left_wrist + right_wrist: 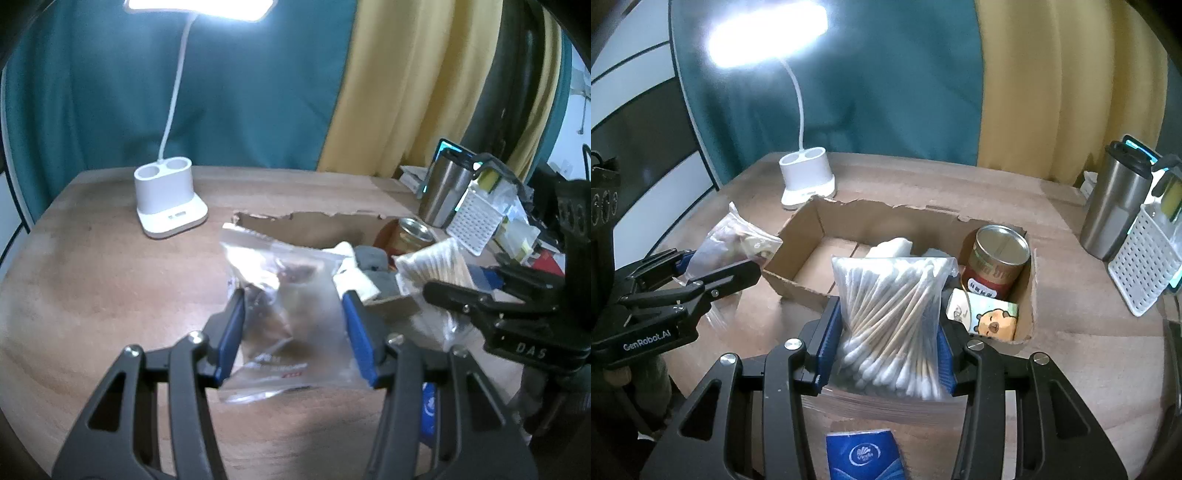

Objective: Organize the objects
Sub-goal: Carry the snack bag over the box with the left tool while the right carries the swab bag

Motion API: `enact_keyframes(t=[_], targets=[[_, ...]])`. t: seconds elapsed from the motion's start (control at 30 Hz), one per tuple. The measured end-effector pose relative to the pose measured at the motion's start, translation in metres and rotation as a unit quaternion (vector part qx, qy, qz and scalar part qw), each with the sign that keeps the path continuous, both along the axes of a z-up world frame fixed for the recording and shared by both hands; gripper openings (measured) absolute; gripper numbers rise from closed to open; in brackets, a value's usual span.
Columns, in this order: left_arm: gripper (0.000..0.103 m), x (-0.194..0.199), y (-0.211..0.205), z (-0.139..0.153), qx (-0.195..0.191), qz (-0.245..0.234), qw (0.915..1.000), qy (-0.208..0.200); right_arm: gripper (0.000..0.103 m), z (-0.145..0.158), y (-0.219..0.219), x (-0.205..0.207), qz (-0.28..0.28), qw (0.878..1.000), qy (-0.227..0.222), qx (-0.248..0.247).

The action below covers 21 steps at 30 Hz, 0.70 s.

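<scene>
Both grippers pinched bags. Between its blue pads the left gripper (291, 332) clamped a clear zip bag (284, 291) of dark bits, lifted off the wooden table (103, 280). Beside it the right gripper (884, 343) squeezed a bag of cotton swabs (890, 314) just before the torn cardboard box (798, 236), with a red can (995, 262) ahead to its right.

Dim room, desk lamp (768, 38) glaring overhead, fisheye-bent edges, dark corners, soft blur
</scene>
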<state>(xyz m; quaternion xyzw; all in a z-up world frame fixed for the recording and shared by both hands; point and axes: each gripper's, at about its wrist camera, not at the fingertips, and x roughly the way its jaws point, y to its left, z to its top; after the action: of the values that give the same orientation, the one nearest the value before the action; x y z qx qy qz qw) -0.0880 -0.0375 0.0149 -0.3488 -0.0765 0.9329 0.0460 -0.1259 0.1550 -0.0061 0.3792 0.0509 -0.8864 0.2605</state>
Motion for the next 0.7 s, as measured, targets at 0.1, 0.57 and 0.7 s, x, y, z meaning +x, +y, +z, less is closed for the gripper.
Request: enact_keyframes(t=[0.1,0.57,0.7], targets=[[0.053,-0.006,-0.001,0.002,-0.005,-0.002,1.0000,-0.001,0.047,0.000,0.001,-0.005,-0.004,1.000,-0.002,-0.005],[0.053,-0.036,-0.009,0.006,0.001,-0.012,0.9999,0.000,0.047,0.001,-0.009,-0.025,-0.001,1.000,-0.007,-0.011],[0.053,-0.045,-0.011,0.003,0.005,-0.015,0.9999,-0.005,0.047,0.000,-0.012,-0.031,-0.001,1.000,-0.010,-0.009]])
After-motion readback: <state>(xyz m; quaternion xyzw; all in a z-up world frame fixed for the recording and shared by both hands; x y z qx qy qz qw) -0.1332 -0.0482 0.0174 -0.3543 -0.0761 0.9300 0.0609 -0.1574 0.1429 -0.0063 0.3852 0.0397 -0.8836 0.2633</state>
